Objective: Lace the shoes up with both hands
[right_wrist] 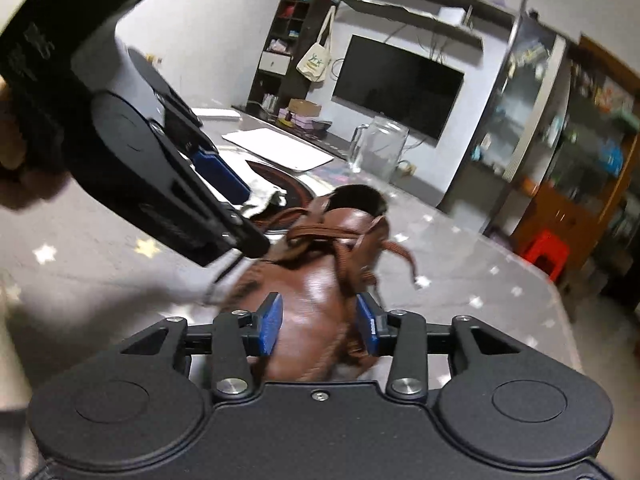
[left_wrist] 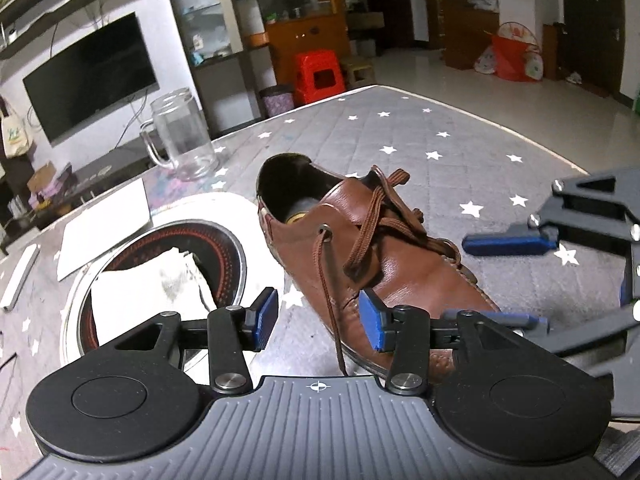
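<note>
Left wrist view: brown leather shoe (left_wrist: 384, 256), laces (left_wrist: 384, 220) loose; left tool (left_wrist: 318, 320) and right tool (right_wrist: 318, 328) gape empty.

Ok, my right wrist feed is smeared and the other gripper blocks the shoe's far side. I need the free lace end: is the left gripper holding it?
Observer: No. The left gripper is open. A loose lace end hangs between its fingers, unpinched.
Operator: Where does it come from?
Observer: From the top eyelet on the side of the brown leather shoe.
Operator: How far down does it reach?
Observer: Its tip reaches the star-print table cover, beside the sole.
</note>
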Available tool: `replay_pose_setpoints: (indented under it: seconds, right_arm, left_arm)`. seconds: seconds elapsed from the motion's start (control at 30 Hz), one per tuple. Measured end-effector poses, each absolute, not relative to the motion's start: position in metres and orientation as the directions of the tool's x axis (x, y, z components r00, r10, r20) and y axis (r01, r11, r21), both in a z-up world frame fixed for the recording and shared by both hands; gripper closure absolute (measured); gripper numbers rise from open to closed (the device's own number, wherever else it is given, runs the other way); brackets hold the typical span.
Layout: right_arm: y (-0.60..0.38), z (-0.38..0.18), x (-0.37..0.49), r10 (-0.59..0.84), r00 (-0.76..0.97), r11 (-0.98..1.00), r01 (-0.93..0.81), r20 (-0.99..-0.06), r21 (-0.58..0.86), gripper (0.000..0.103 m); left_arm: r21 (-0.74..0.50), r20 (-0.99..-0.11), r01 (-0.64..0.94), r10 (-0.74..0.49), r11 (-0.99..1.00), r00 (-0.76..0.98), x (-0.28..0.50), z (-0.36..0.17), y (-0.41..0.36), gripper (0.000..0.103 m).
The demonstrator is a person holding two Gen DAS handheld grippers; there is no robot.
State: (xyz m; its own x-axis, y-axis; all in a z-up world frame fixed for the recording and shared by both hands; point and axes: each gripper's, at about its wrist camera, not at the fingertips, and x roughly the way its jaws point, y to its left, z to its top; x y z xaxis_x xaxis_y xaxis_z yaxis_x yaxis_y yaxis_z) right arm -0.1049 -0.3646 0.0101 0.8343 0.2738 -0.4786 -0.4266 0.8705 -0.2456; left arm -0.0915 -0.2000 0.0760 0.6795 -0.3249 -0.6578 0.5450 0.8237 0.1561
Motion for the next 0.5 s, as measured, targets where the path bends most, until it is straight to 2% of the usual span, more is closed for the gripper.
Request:
replay_pose_setpoints:
  seconds: [0.17, 0.27, 0.33, 0.4, 0.5]
  right_arm:
    - [-0.365, 0.009, -0.105, 0.327, 0.804, 0.888, -0.441, -0.497, -0.129, 0.06]
    - [-0.373, 0.023, -0.108, 0.372, 0.771, 0.897, -0.441, -0.517, -0.011, 0.059]
    - [-0.372, 0.021, -0.109, 0.377, 0.768, 0.899, -0.438, -0.517, 0.004, 0.056]
    - [-0.372, 0.021, -0.111, 0.387, 0.763, 0.896, -0.444, -0.518, 0.015, 0.047]
    - [-0.373, 0.022, -0.113, 0.399, 0.756, 0.895, -0.443, -0.518, 0.043, 0.042]
  left_arm:
    - [0.127, -0.677, 0.526, -0.314, 0.841, 0.666, -0.085, 0.075, -0.197, 0.057]
    - [0.122, -0.674, 0.525, -0.318, 0.842, 0.667, -0.08, 0.074, -0.195, 0.057]
    - [0.12, -0.661, 0.531, -0.332, 0.839, 0.673, -0.08, 0.079, -0.194, 0.057]
    - [0.121, -0.645, 0.54, -0.348, 0.833, 0.681, -0.081, 0.084, -0.193, 0.057]
    - [0.116, -0.623, 0.564, -0.382, 0.818, 0.683, -0.08, 0.092, -0.194, 0.057]
